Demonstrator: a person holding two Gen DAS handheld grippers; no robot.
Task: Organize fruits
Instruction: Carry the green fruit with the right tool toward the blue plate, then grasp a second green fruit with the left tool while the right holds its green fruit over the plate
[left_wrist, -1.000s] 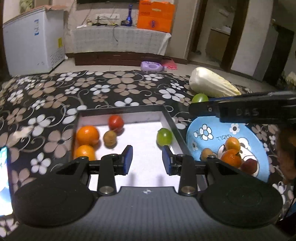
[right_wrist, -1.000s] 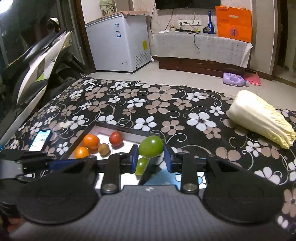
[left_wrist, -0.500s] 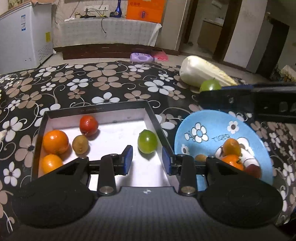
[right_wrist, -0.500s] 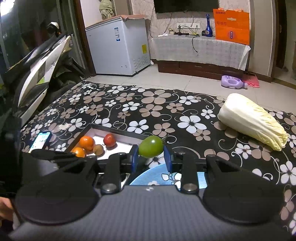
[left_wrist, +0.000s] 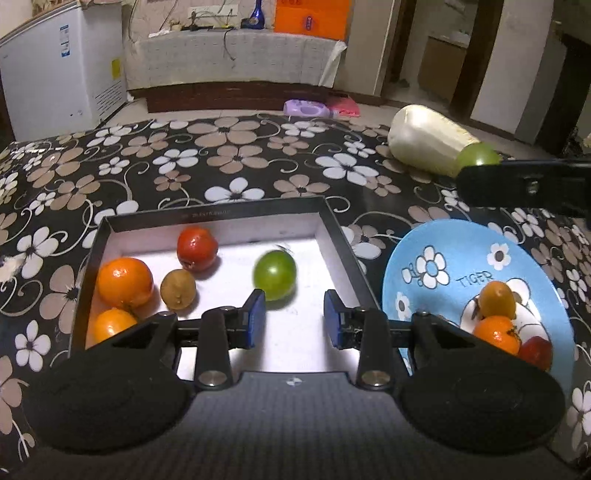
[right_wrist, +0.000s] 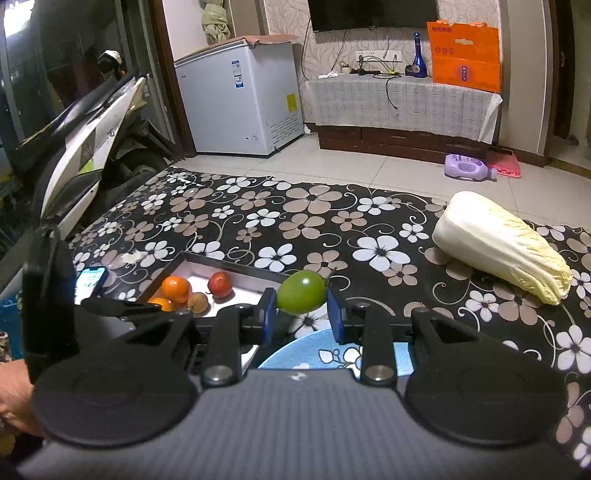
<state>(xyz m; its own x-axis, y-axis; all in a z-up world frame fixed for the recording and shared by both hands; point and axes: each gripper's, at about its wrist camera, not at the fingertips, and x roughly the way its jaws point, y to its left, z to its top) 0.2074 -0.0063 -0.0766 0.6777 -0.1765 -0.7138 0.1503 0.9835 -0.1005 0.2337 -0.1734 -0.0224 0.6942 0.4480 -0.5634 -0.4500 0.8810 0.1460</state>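
Two claws are at work over a flowered cloth that covers what appears to be a low table (left_wrist: 236, 155). At the left lies a shallow black-rimmed box (left_wrist: 218, 212) with a white floor; it holds two oranges (left_wrist: 125, 282), a brownish fruit (left_wrist: 178, 289), a red tomato (left_wrist: 197, 248) and a green tomato (left_wrist: 275, 274), the last looking smeared in the left wrist view, so it may be rolling. The left claw (left_wrist: 294, 318) hovers above the near part of the box, jaws released and empty, with the green tomato just beyond its left pad. To the right of the box sits a blue plate (left_wrist: 443, 266) carrying three or four more fruits, orange and red, at its near right side. The right claw (right_wrist: 301, 310) is clenched on a second green tomato (right_wrist: 301, 291), held in the air above the far edge of the plate. A cabbage (right_wrist: 502, 245) lies further right, well apart. Judged step: sorting fruit between plate and box, with one piece in transit. The next move calls for carrying the held tomato over its intended container, lowering it close to the surface, and releasing gently to keep it from rolling; which container is intended cannot be told.
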